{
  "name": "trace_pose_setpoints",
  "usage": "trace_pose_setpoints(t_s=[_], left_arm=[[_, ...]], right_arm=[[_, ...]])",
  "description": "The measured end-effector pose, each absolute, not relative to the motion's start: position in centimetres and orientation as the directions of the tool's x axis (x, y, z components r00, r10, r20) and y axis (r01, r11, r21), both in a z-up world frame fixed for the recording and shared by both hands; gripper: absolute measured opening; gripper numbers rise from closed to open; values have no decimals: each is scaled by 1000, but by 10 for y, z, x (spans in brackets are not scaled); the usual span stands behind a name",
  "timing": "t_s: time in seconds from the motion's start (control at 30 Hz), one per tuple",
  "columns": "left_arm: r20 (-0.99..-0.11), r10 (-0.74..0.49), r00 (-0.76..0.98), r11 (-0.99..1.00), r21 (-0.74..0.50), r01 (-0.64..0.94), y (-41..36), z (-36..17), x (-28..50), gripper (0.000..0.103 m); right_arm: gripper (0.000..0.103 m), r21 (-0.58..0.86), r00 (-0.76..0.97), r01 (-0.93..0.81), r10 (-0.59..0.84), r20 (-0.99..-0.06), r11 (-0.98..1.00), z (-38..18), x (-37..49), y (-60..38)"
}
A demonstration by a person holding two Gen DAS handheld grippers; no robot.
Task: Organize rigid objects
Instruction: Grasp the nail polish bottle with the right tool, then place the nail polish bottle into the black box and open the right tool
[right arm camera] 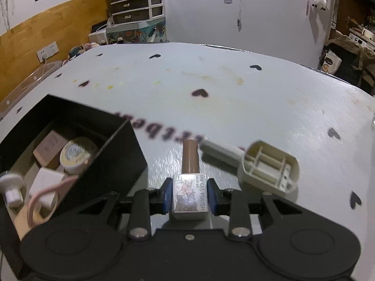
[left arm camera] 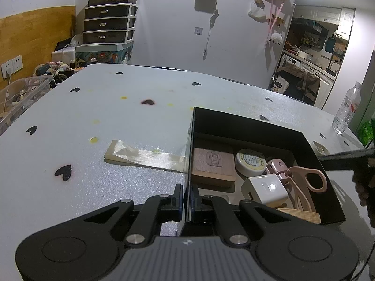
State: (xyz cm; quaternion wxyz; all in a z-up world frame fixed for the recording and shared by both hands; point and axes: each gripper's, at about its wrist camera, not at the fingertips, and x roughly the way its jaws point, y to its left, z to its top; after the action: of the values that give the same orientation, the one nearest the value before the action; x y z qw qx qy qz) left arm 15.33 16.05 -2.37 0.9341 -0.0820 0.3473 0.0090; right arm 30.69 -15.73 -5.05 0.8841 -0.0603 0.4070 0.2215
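Nearest the lens, the left claw point(left arm camera: 186, 197) pinches the thin left wall of a black box point(left arm camera: 190, 140), its jaws nearly closed with one pad on each side of the wall. Inside the box lie a white charger point(left arm camera: 266, 188) and pink scissors point(left arm camera: 309, 185) at the near end, with a round tin point(left arm camera: 250, 162) and a brown wooden block point(left arm camera: 213, 164) behind them. A strip of clear plastic point(left arm camera: 140, 155) lies flat on the worktop point(left arm camera: 117, 112), touching the outside of the box's left wall. Over on the right, the right claw point(right arm camera: 189, 195) holds a nail polish bottle point(right arm camera: 189, 193) by its square body, its brown cap point(right arm camera: 191, 155) pointing away; whether the bottle rests on the worktop or hangs just above it cannot be told. Just right of the bottle lies a cream plastic brush point(right arm camera: 267, 167), its hollow underside facing up. The box sits to the left of the bottle, near the worktop's near edge. A water bottle point(left arm camera: 346, 110) stands at the far right edge.
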Motion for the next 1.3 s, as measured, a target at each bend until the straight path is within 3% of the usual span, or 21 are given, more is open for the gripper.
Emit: trace_pose_setpoints(t_s=[0.27, 0.53, 0.73, 1.13, 1.23, 1.3], left_arm=[[-648, -42, 760, 986, -148, -72, 161, -23, 152, 6], [-646, -45, 762, 986, -152, -72, 161, -23, 151, 6], [-647, -45, 761, 986, -152, -71, 161, -23, 151, 6], [-647, -47, 761, 986, -154, -69, 161, -22, 151, 6], [-646, -48, 762, 986, -155, -69, 161, -22, 151, 6], [-646, -50, 762, 985, -157, -69, 160, -23, 151, 6]], right_arm=[[32, 206, 619, -376, 410, -670, 903, -19, 286, -185], [32, 246, 567, -578, 600, -564, 778, 35, 255, -140], [32, 238, 379, -737, 679, -629, 632, 28, 243, -75], [32, 238, 251, -787, 647, -719, 570, 2, 244, -14], [38, 240, 256, -765, 623, -739, 598, 0, 245, -14], [56, 241, 264, -757, 623, -737, 607, 3, 245, -19]])
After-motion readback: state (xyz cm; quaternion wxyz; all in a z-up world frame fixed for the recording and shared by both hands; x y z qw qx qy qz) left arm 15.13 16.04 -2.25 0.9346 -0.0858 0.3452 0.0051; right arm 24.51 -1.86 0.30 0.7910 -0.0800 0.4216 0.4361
